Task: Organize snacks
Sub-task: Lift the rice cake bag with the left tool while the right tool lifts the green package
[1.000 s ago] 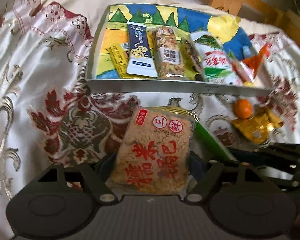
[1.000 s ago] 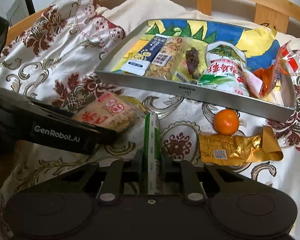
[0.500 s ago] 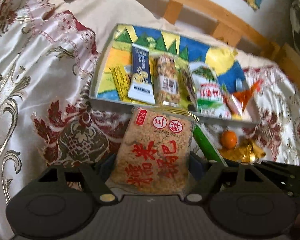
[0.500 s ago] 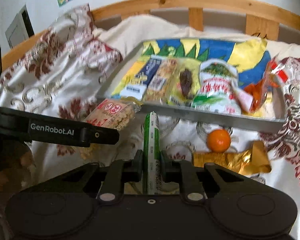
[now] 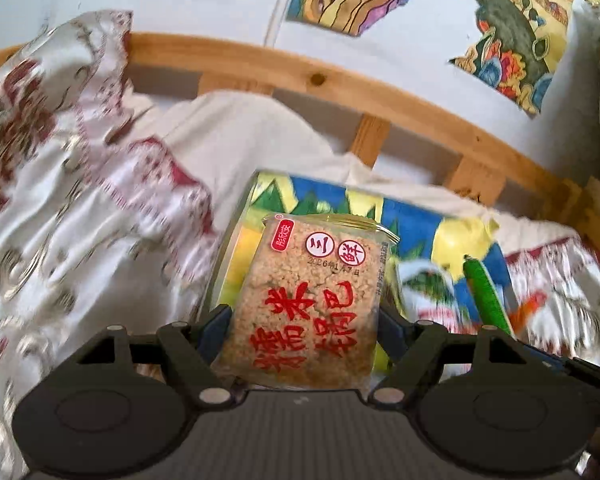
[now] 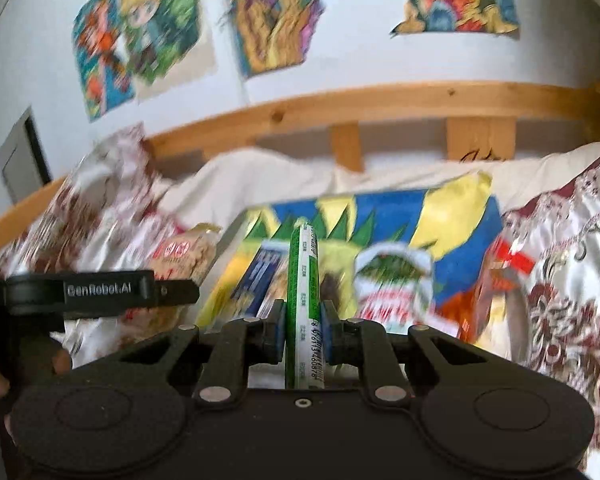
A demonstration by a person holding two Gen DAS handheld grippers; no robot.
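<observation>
Left wrist view: left tongs clamp the rice cracker packet; right tongs clamp the green stick packet, near the tray

The clear rice-cracker packet carries large red Chinese characters reading 糯米锅巴, 2 red-ringed circles above them with 川 and 鲜, and a printed date — 2026, then digits that look like 1 and 7 (partly smeared). A small red label at its top left is too fine to read. The green stick pack shows barcode digits ending 460878. The left gripper arm bears "GenRobot.AI" in white.
</observation>
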